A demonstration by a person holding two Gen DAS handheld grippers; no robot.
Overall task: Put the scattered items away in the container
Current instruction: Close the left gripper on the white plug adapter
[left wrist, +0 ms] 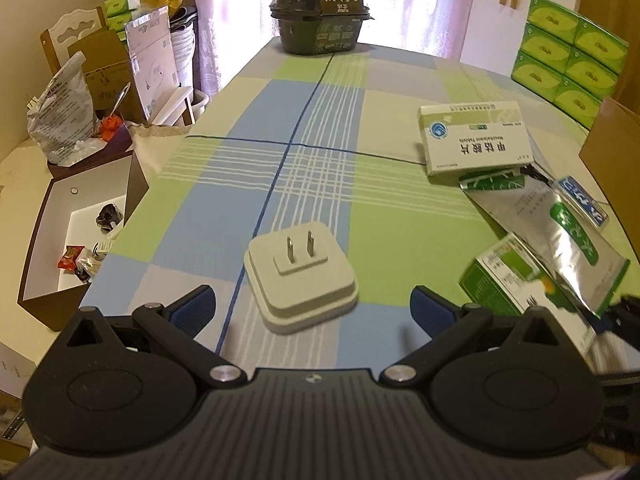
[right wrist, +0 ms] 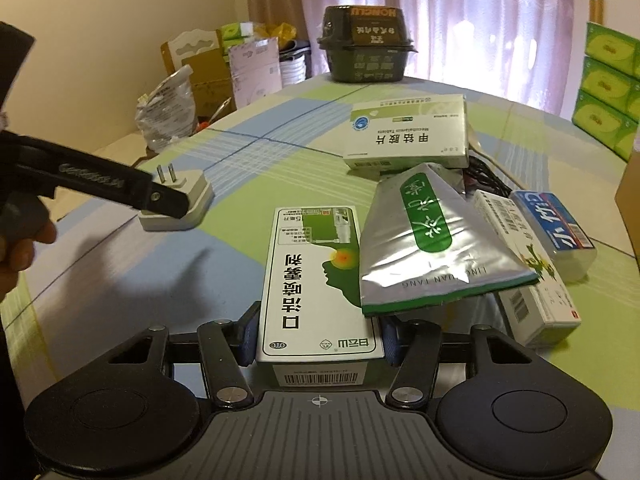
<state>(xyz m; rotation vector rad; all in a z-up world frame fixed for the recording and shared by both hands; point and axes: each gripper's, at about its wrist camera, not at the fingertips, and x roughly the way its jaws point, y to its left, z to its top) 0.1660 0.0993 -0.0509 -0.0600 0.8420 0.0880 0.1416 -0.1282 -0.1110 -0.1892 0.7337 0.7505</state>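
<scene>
1. Though a few bits already lay in the open brown box (left wrist: 38,240) off the table's near-left edge (small wrappers and a dark item inside, too small to name), most of the clutter was still out on the checked tablecloth (left wrist: 320,128), so I'd judge the job as early on.
2. Left gripper (left wrist: 312,308) was spread wide, blue pads either side of the white plug adapter (left wrist: 302,276) w/o touching it; it held nothing. The adapter sat prongs-up, near-centre of the table, just beyond the fingertips.
3. Right gripper (right wrist: 318,336) was closed on the near end of the long green-and-white medicine box (right wrist: 316,284), pads pressed to both its sides. Whether the box was lifted or still flat on the cloth, I couldn't tell.
4. A silver-green foil pouch (right wrist: 424,244) overlapped that box's far-right corner, so it seemed likely to slide when the box went.
5. Still left on the right side: a white tablet box (right wrist: 408,136) farther back, a slim white carton (right wrist: 524,264) and a blue-labelled packet (right wrist: 556,228) to the far right, some black cable half hidden under them.
6. A dark lidded bowl (left wrist: 320,12) stood at the far end; unclear if it counted as clutter.
7. Remaining, as I judged it: carry adapter & box over to the container on the left, then clear the right-hand pile.
</scene>
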